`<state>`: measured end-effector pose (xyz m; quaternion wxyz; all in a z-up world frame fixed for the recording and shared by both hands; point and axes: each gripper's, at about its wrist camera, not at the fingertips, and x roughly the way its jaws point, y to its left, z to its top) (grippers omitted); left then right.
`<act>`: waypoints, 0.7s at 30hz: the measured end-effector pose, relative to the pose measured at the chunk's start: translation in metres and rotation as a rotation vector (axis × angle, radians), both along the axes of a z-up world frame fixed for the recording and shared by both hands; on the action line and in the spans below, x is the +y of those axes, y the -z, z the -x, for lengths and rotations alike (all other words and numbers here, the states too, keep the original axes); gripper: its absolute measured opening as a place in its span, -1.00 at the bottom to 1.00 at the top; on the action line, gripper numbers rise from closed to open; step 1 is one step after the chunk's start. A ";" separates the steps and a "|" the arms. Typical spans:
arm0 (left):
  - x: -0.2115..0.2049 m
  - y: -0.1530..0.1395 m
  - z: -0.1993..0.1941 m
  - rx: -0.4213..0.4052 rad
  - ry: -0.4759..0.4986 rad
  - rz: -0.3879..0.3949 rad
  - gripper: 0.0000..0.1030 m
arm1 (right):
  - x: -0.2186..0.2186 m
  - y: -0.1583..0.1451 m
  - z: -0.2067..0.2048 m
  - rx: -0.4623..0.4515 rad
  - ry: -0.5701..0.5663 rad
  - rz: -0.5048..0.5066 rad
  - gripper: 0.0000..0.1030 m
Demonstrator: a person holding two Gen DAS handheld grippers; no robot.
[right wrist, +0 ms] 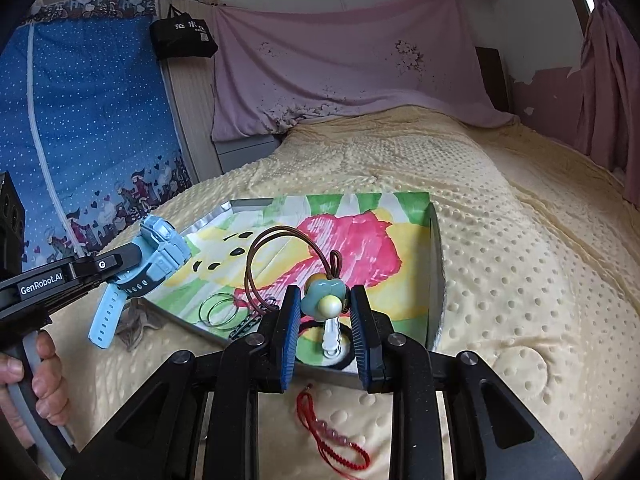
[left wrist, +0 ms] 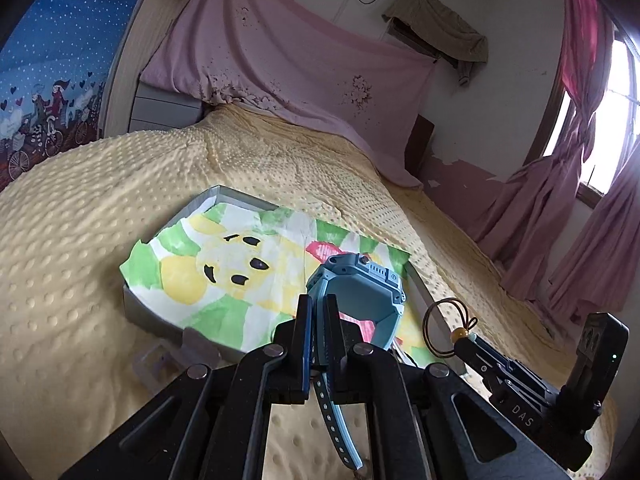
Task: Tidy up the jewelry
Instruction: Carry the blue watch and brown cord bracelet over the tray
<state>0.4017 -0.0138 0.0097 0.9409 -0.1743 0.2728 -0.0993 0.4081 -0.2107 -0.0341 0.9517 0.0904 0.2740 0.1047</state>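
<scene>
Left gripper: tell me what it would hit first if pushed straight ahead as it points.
Likely the paper-lined tray: the left gripper, shut on the blue watch, points over its painted paper lining. Depth is unclear.

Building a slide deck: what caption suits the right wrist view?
Right gripper holds a brown cord charm over the paper-lined tray; left gripper grips a blue watch.
</scene>
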 end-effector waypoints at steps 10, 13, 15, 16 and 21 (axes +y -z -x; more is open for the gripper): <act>-0.001 0.033 -0.057 0.132 -0.038 -0.006 -0.89 | 0.016 0.029 -0.038 0.130 -0.015 0.032 -0.57; -0.005 0.035 -0.059 0.142 -0.039 -0.022 -0.89 | 0.018 0.033 -0.042 0.150 -0.015 0.039 -0.57; -0.007 0.035 -0.061 0.151 -0.039 -0.029 -0.89 | 0.019 0.036 -0.045 0.163 -0.019 0.043 -0.57; -0.008 0.035 -0.062 0.155 -0.038 -0.032 -0.89 | 0.020 0.037 -0.046 0.171 -0.019 0.047 -0.57; -0.015 0.036 -0.068 0.184 -0.021 -0.056 -0.88 | 0.021 0.040 -0.047 0.187 -0.023 0.059 -0.57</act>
